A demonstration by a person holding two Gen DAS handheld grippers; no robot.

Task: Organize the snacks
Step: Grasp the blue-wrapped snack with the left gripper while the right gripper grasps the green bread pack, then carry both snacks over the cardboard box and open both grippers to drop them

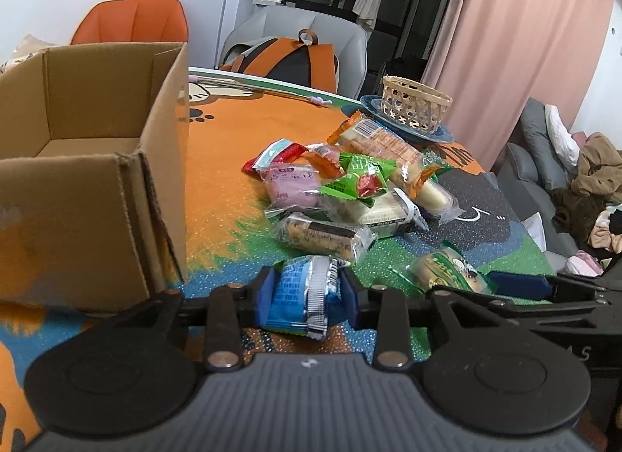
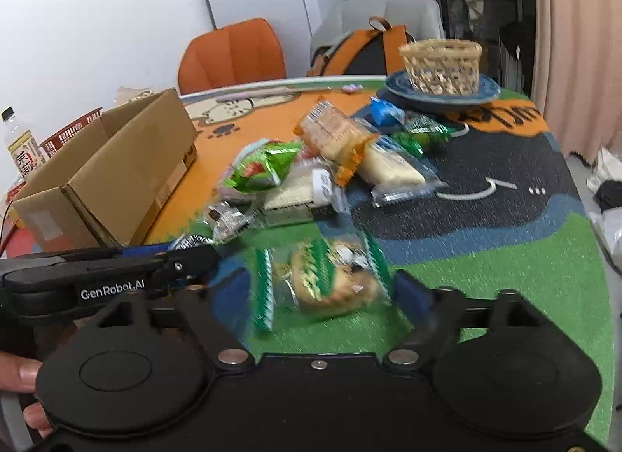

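L gripper (image 1: 308, 288) pinches crinkly blue foil packet (image 1: 299, 296) (beside corrugated box (image 1: 97, 164)).

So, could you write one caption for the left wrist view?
Left gripper holds a blue snack packet beside the open cardboard box.

Both wrist views low, close, facing snack pile (image 1: 350, 183); shared.

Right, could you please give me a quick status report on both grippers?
Left hand-held gripper shut on blue snack packet. Right hand-held gripper open around green-striped pastry packet. Cardboard box open, nothing blocking it.
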